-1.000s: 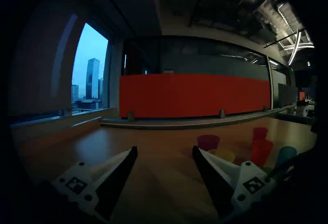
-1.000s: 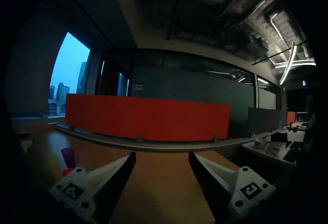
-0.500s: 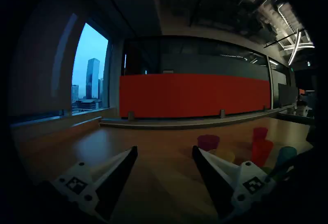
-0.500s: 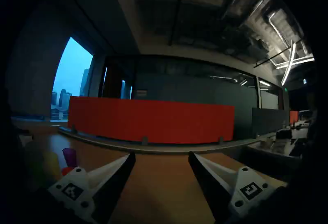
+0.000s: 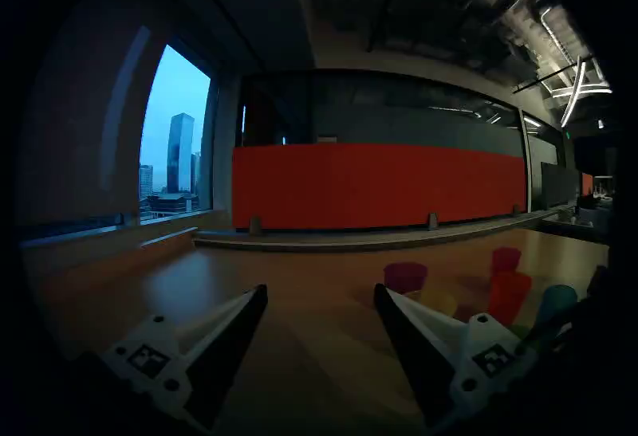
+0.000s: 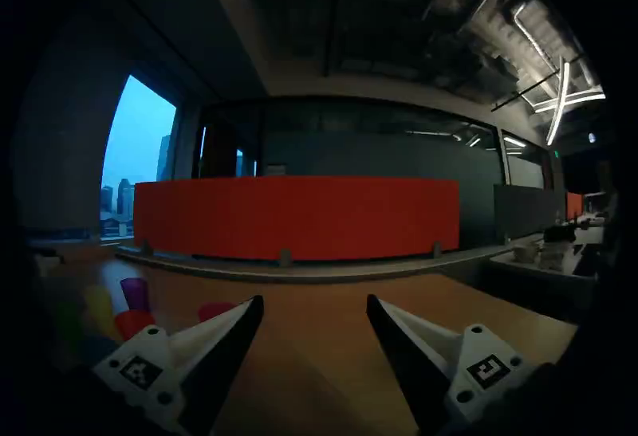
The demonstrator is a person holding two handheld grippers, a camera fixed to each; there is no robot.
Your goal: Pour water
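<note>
My left gripper point(image 5: 319, 288) has its fingers wide apart and holds nothing. My right gripper point(image 6: 313, 300) is wide too, and empty. Both hang over the wooden worktop point(image 5: 303, 276).

The cups stand in front of my left fingers, off to the right. There is a purple cup point(image 5: 405, 275), a yellow cup point(image 5: 440, 303), an orange cup point(image 5: 509, 296), a dark red cup point(image 5: 506, 259) behind it and a blue cup point(image 5: 556, 302). From my right fingers they sit off to the left.

It is dim, and I cannot tell which cup has water. They stand close together, so I think reaching for one could bump the next and tip it. A light cup could also slip if I squeeze badly, and water would spill.
</note>
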